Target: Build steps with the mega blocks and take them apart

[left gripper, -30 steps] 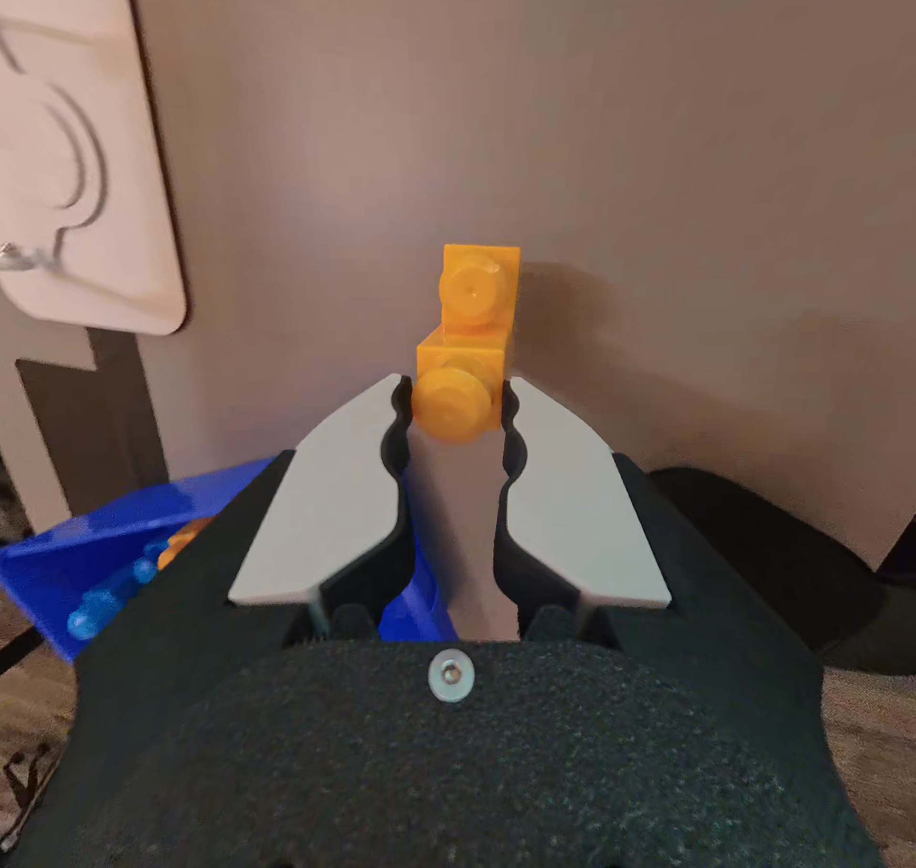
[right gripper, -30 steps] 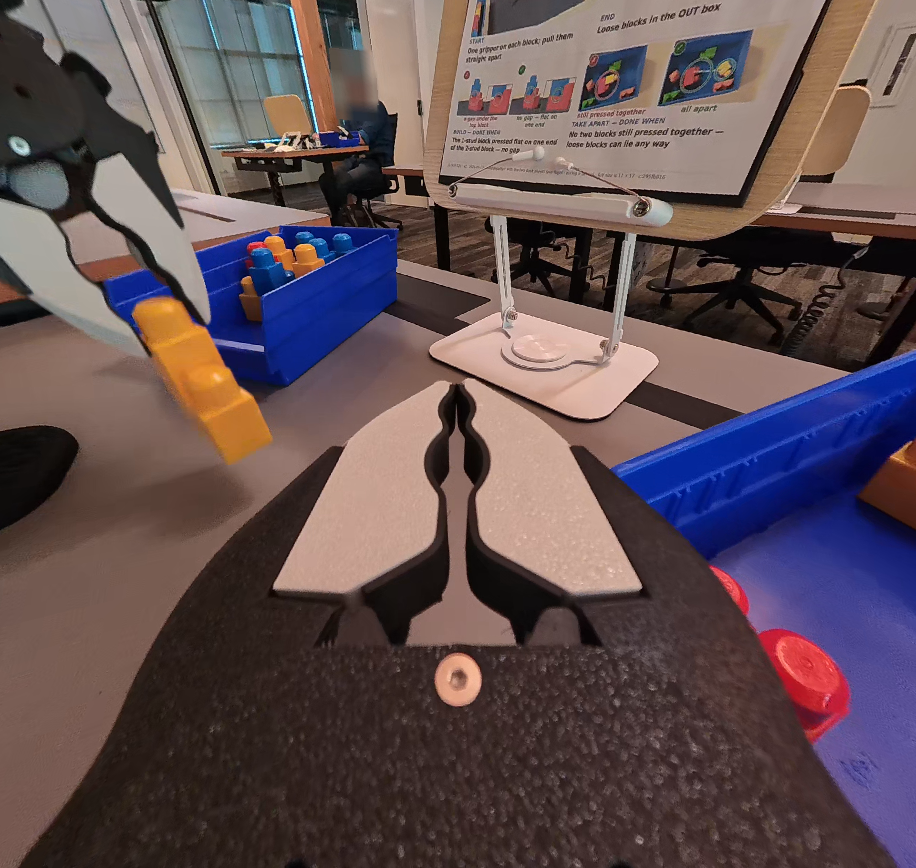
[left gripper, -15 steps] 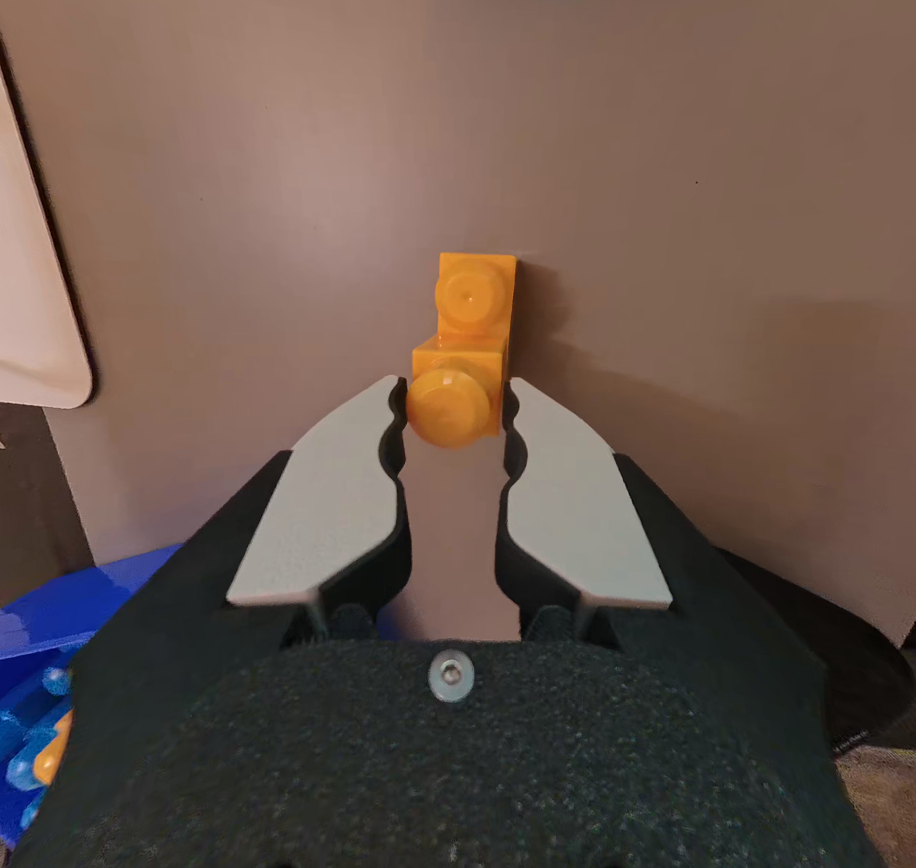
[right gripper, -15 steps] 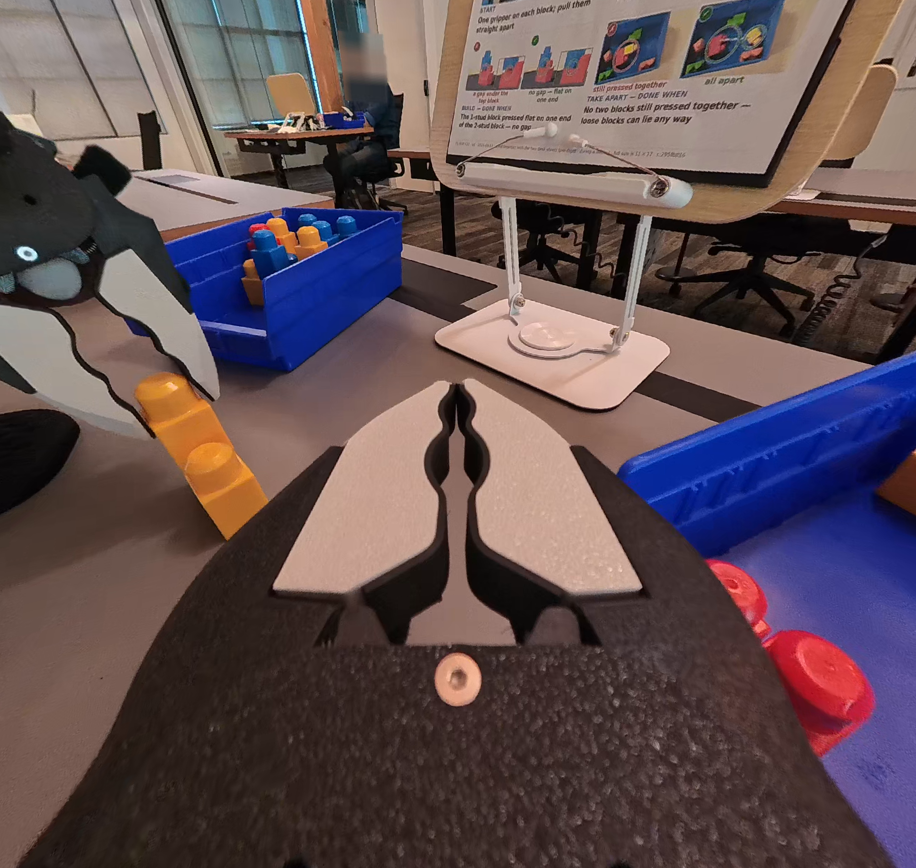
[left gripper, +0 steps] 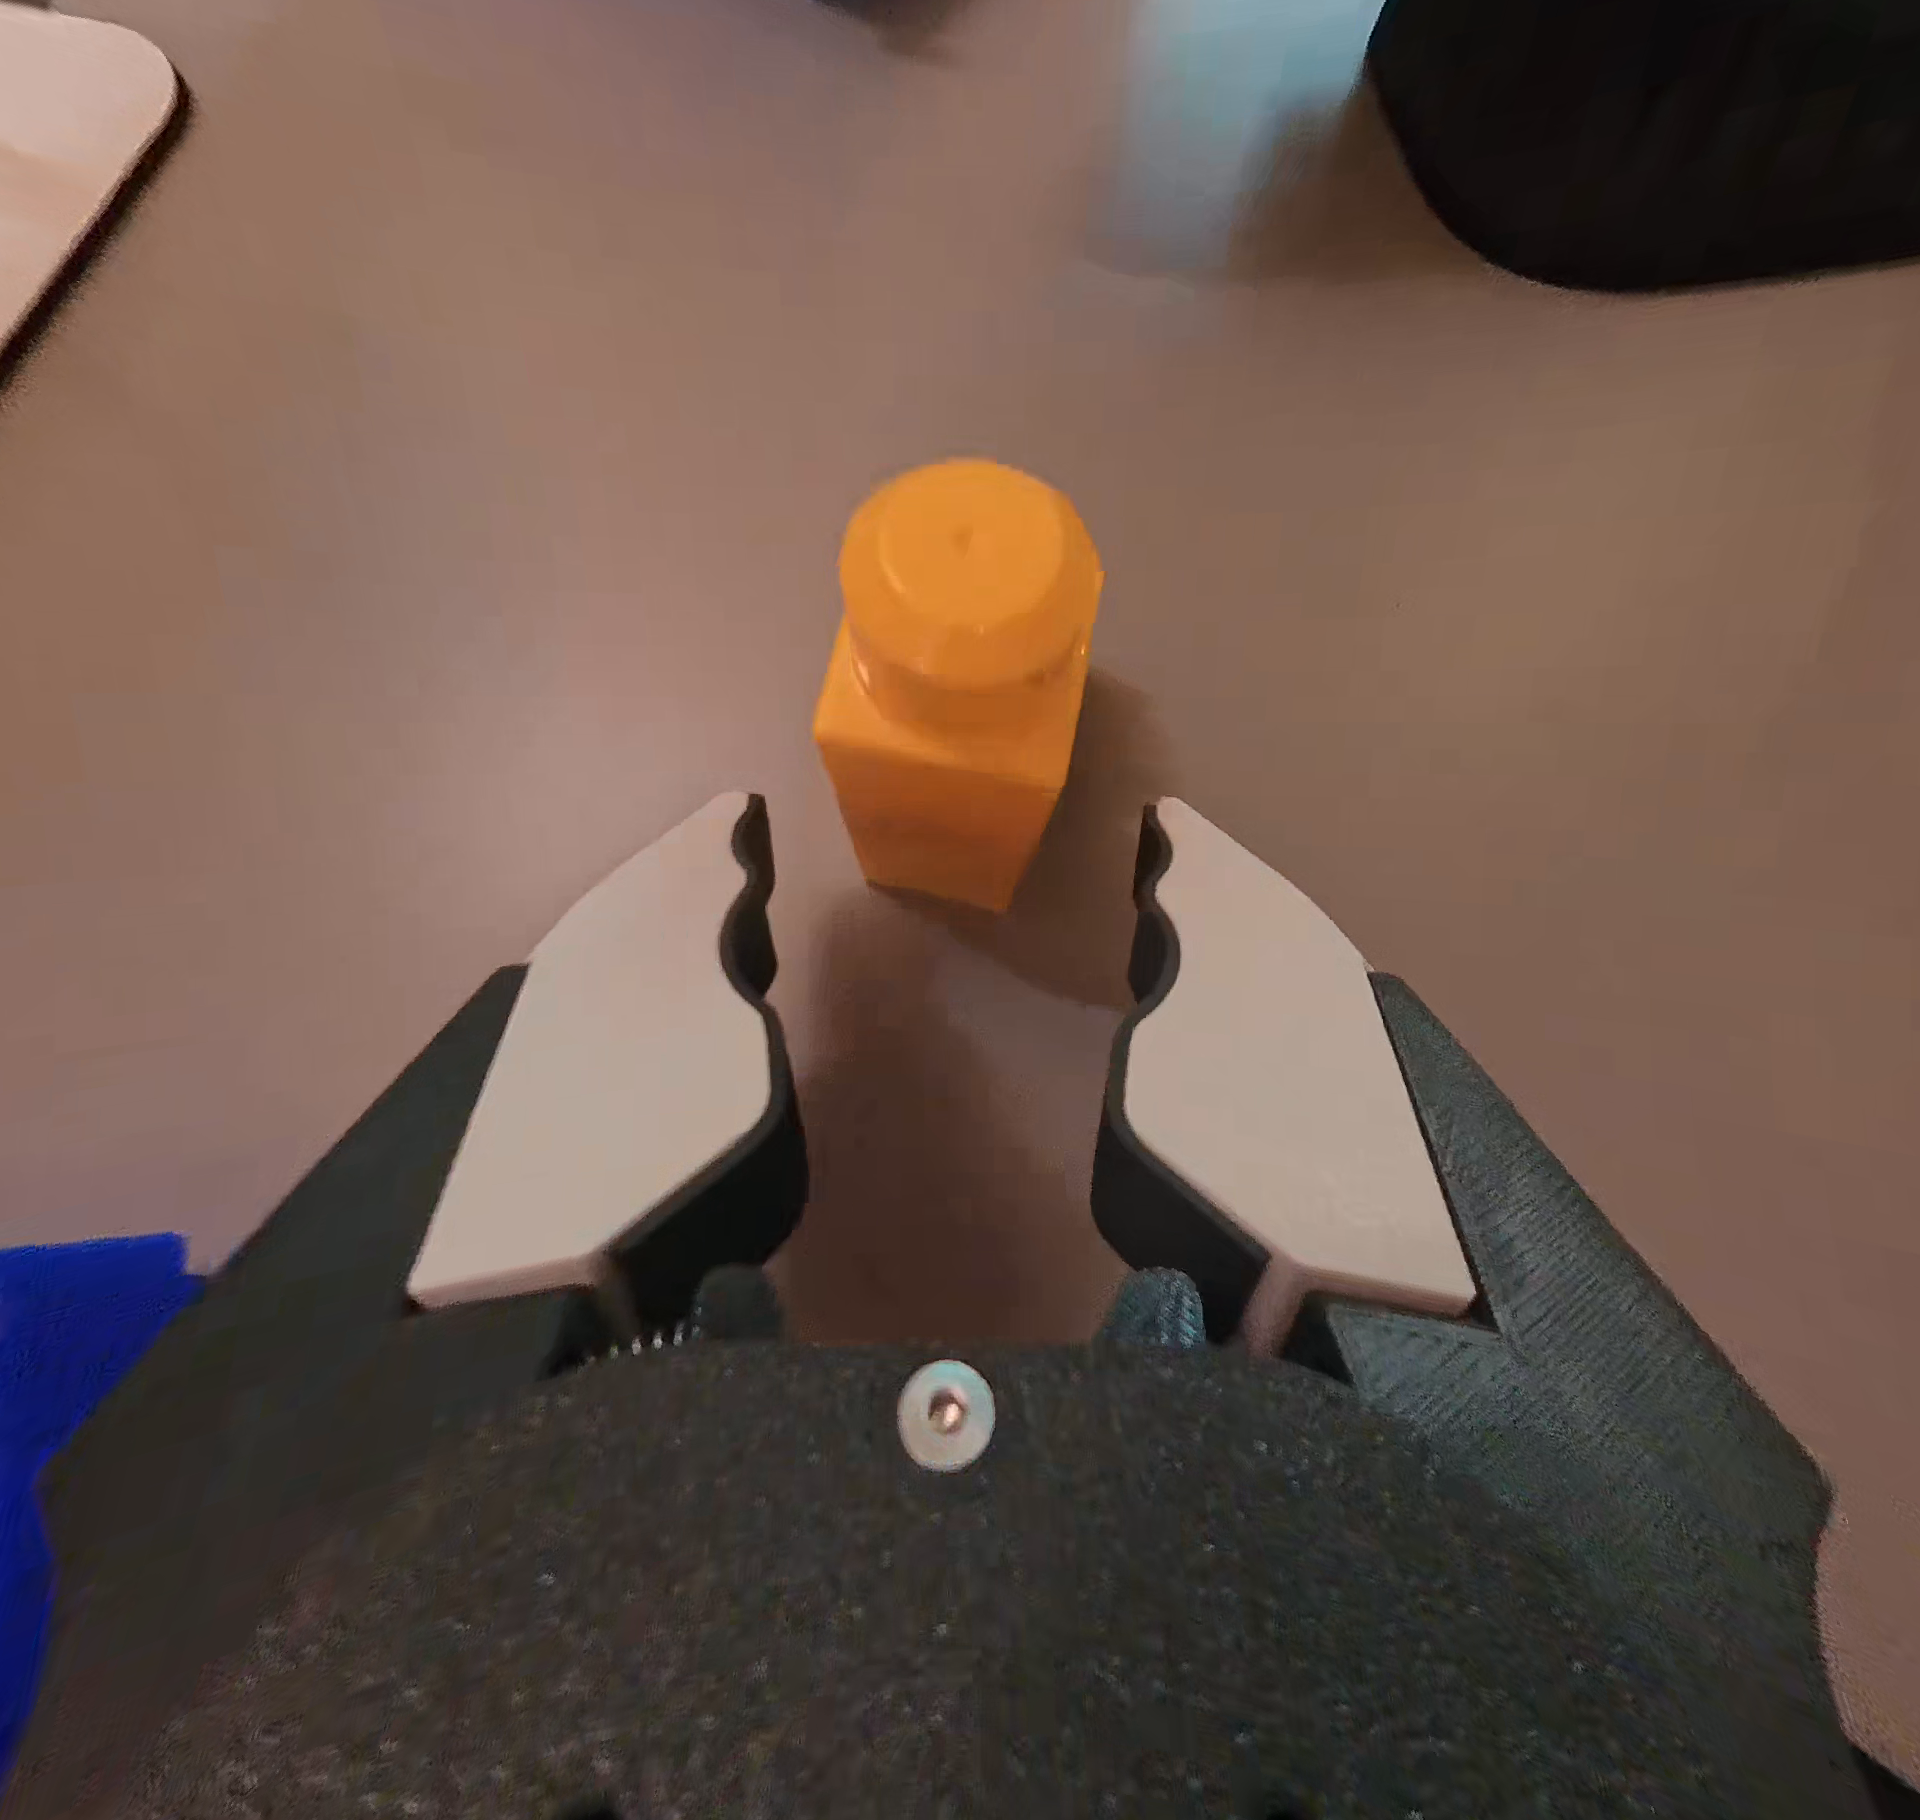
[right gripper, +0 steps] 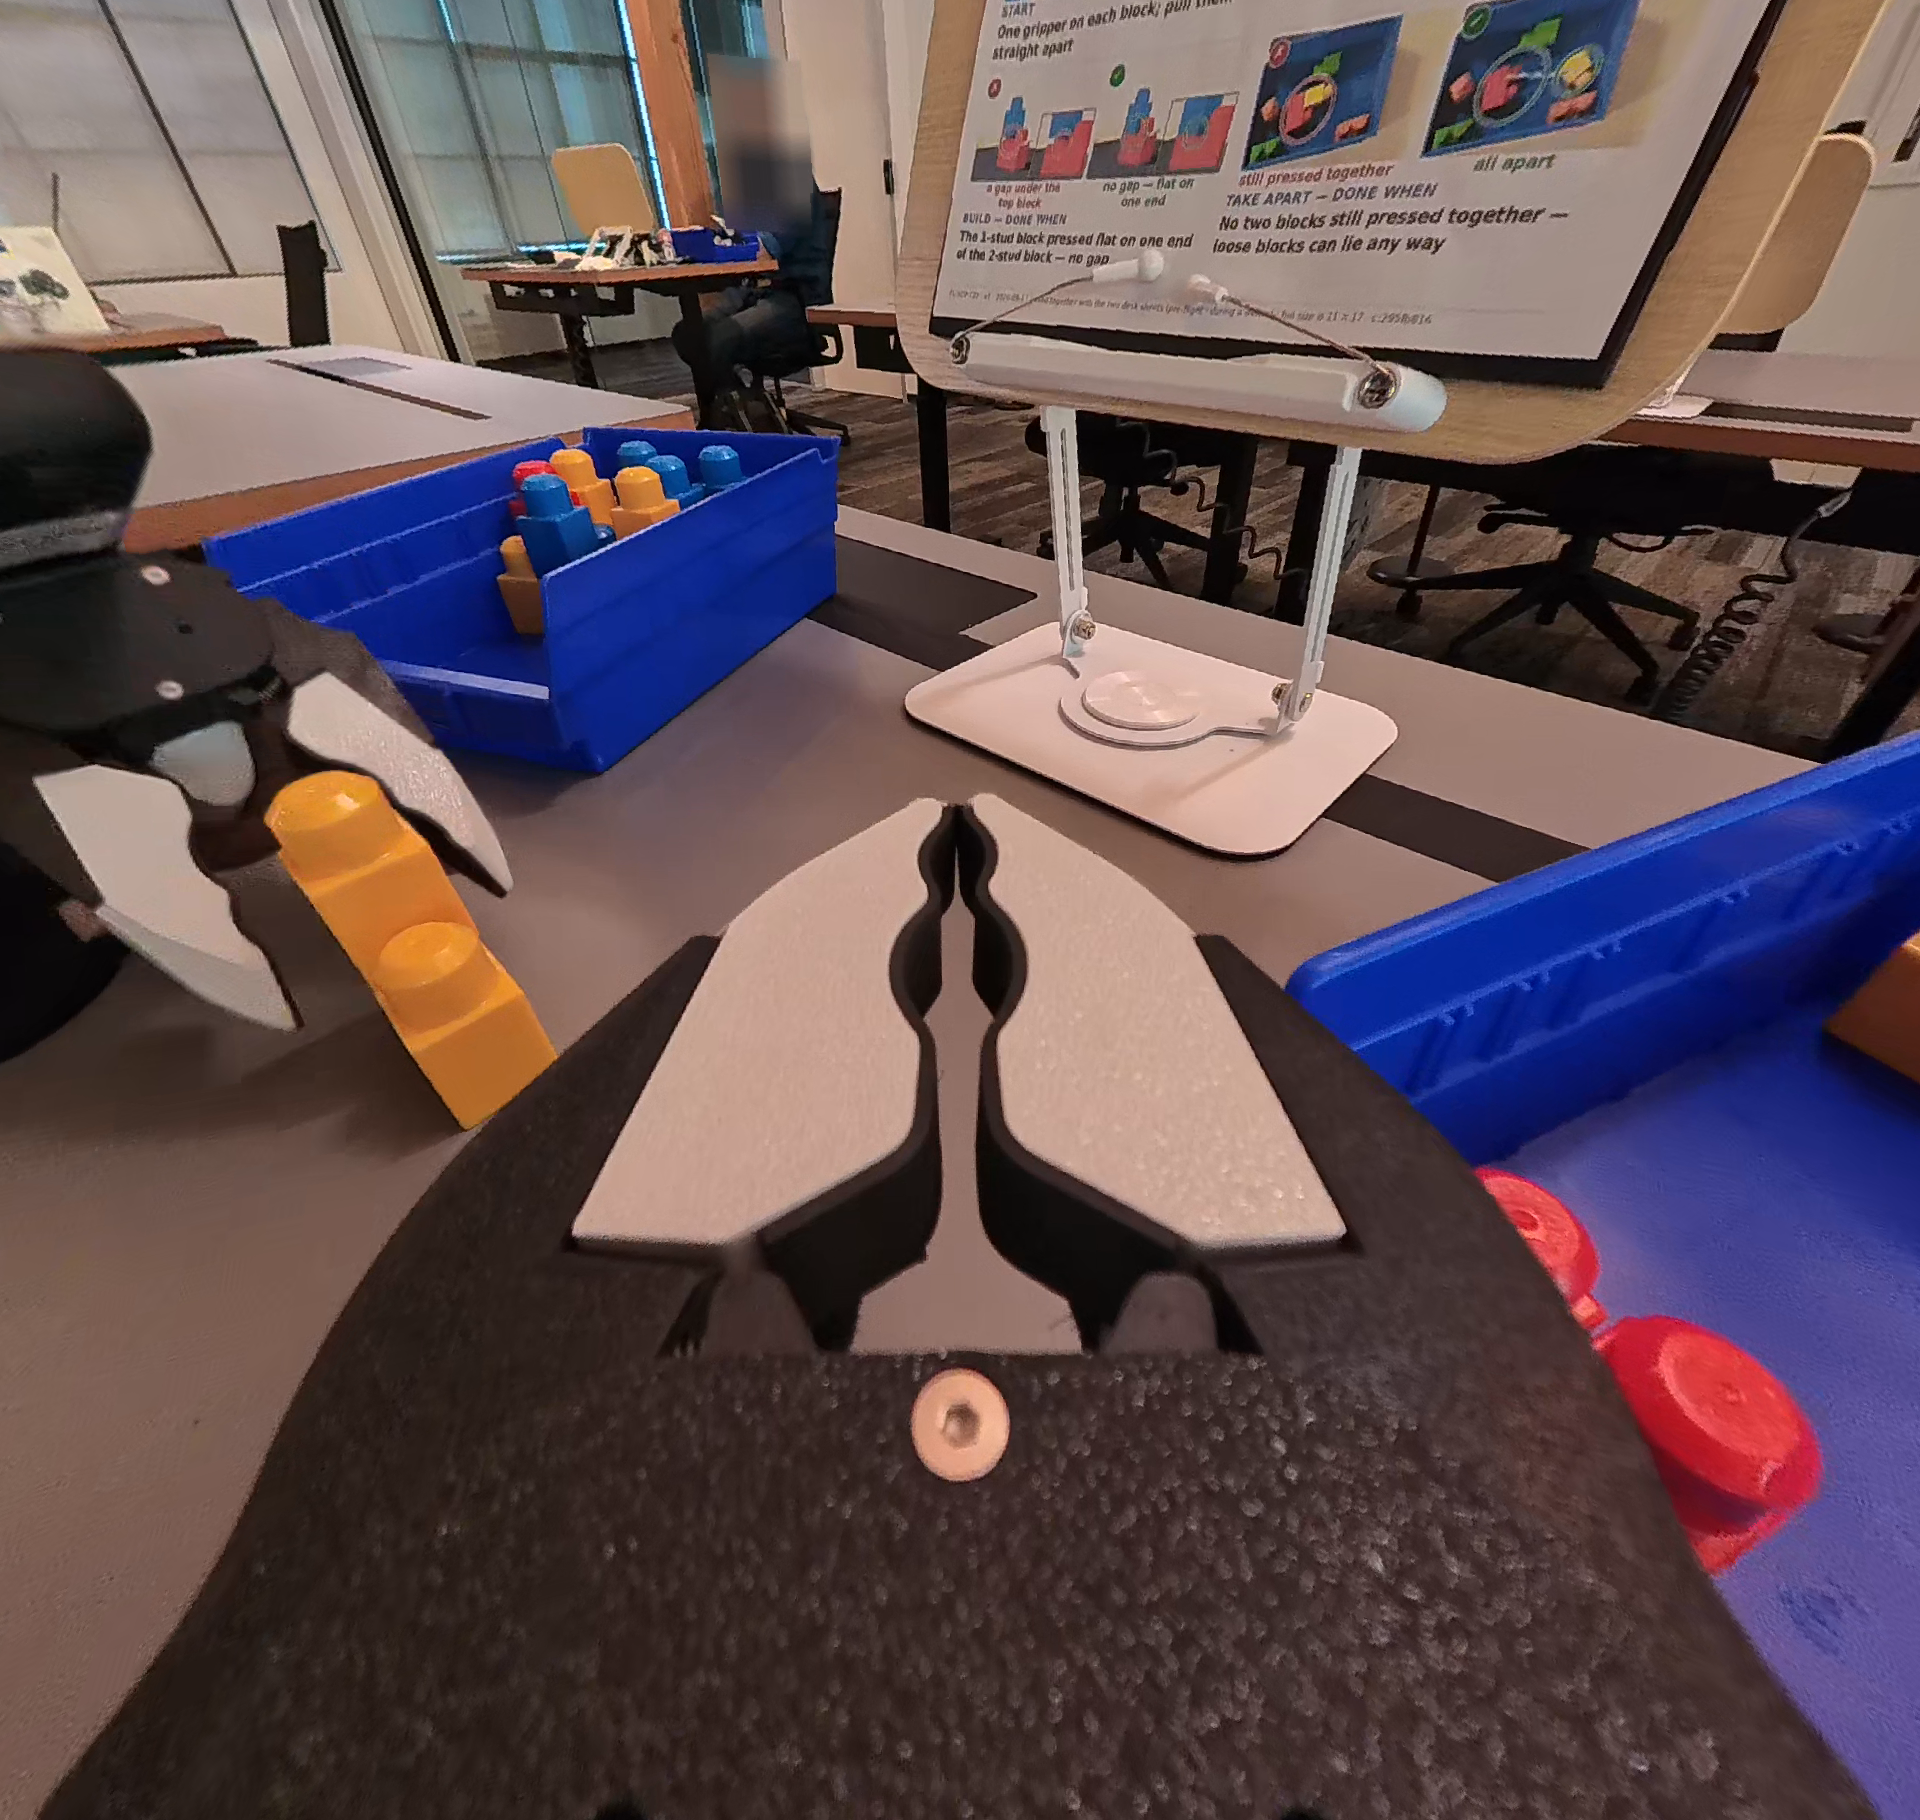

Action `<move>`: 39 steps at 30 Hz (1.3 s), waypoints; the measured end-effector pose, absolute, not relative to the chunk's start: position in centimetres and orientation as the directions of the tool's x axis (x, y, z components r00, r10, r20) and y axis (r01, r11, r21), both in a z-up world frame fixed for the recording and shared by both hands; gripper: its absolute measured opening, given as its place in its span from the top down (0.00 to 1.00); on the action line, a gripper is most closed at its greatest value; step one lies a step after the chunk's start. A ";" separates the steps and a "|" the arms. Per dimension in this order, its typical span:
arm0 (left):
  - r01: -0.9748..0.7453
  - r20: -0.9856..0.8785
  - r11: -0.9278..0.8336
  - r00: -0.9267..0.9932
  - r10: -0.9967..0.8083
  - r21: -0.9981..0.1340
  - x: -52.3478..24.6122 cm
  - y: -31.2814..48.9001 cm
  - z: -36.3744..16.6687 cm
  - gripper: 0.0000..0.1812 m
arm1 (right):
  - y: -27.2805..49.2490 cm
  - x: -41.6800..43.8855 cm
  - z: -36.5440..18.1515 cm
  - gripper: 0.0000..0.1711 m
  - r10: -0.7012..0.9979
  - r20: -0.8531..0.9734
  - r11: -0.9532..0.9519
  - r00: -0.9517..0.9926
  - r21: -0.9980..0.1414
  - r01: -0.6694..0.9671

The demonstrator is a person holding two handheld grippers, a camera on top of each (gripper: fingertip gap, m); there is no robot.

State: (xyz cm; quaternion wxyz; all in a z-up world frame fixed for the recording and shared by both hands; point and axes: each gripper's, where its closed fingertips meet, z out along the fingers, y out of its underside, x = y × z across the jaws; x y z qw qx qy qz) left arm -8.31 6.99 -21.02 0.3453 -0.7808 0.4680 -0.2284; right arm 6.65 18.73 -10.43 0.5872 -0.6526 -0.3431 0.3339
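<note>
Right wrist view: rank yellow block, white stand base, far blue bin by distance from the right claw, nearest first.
1. Yellow plastic two-stud block, left of the right claw, on the grey table.
2. White flat stand base, ahead, slightly right.
3. Far blue plastic bin of blocks, ahead-left.

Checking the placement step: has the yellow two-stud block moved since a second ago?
Yes. In the right wrist view the yellow two-stud block has come down onto the grey table, nearer the camera, and the left gripper has opened.

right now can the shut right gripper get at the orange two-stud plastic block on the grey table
Probably yes once opened: the orange block stands just left of the right gripper, nothing between. The open left gripper straddles its top and may crowd it.
</note>
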 end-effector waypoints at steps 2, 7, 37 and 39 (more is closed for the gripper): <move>-0.583 0.036 -0.328 0.455 -0.890 -0.743 -8.3 6.8 -22.0 0.64 | 18.7 6.6 -10.7 1.00 0.841 -0.032 -0.079 0.541 -0.995 0.064; -0.604 0.014 -0.319 0.454 -0.891 -0.730 -7.6 7.1 -23.4 0.67 | 18.6 6.4 -10.9 1.00 0.844 -0.024 -0.076 0.536 -0.994 0.076; -0.697 -0.133 -0.234 0.429 -0.894 -0.678 -5.4 5.6 -21.1 0.79 | 5.4 -4.0 -13.6 0.66 0.929 0.277 0.369 -0.245 -0.682 0.631; -0.705 -0.144 -0.229 0.428 -0.892 -0.672 -5.5 5.6 -21.2 0.79 | 4.8 -5.0 -14.5 0.64 0.922 0.268 0.386 -0.278 -0.653 0.651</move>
